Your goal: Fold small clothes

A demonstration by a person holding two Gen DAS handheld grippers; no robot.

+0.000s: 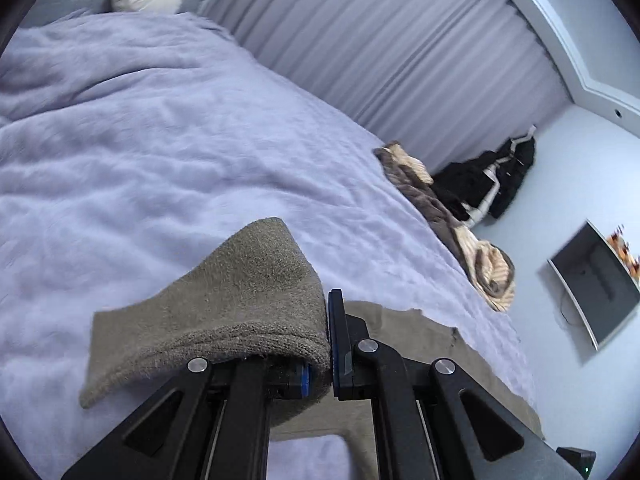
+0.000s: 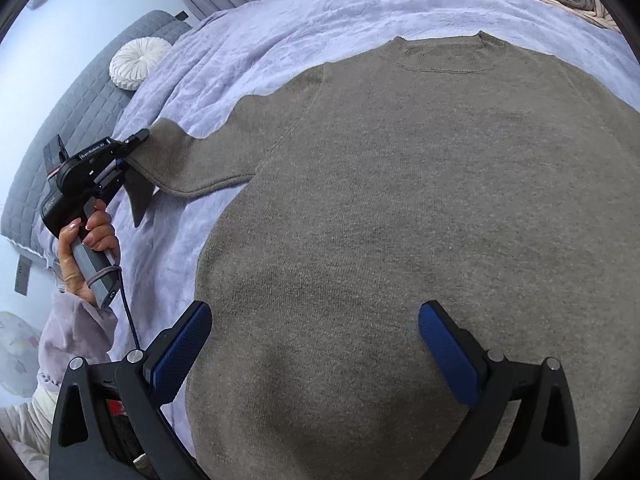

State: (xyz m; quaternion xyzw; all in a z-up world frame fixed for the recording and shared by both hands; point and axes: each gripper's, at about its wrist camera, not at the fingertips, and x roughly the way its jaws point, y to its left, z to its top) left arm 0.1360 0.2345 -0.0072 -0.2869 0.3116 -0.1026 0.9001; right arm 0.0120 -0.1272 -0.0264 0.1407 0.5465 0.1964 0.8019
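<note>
A grey-brown knit sweater (image 2: 400,208) lies flat on the lilac bedspread (image 2: 280,12), neck away from me. Its left sleeve (image 2: 188,164) stretches out to the left. My left gripper (image 1: 326,352) is shut on the sleeve's cuff (image 1: 224,304) and holds it lifted a little off the bed; it also shows in the right wrist view (image 2: 134,144), held by a hand. My right gripper (image 2: 314,344) is open and empty, hovering over the sweater's lower body, its blue pads (image 2: 180,348) wide apart.
A pile of brown and cream clothes (image 1: 452,220) lies at the bed's far edge. Black clothes (image 1: 492,176) hang by the wall beyond it. A round white cushion (image 2: 136,62) rests near the grey headboard (image 2: 72,120). A wall screen (image 1: 596,284) is at right.
</note>
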